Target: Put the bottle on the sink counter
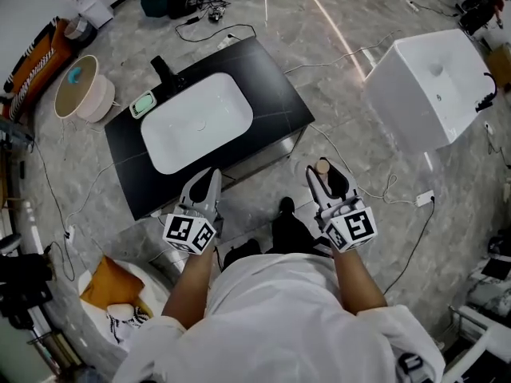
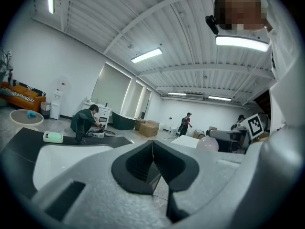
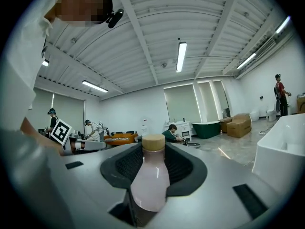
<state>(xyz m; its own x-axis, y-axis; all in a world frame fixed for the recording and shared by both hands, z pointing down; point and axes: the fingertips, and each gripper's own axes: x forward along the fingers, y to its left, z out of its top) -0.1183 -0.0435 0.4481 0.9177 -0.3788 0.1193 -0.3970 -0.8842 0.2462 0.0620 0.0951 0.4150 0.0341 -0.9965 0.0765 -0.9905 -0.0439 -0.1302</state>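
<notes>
A pale pink bottle [image 3: 150,181] with a tan cap [image 1: 322,166] stands between the jaws of my right gripper [image 1: 329,183], which is shut on it and held above the floor, to the right of the sink unit. The black sink counter [image 1: 271,86] with its white basin [image 1: 197,121] lies ahead and to the left. My left gripper [image 1: 204,190] hangs over the counter's near edge, its jaws closed together with nothing in them. In the left gripper view the counter [image 2: 24,136] and basin [image 2: 62,156] lie to the left.
A mint soap dish [image 1: 142,104] and a black tap [image 1: 164,74] sit at the basin's far left. A white tub [image 1: 427,86] stands to the right, a round stool [image 1: 80,88] at the left. Cables cross the marble floor. Several people work in the background.
</notes>
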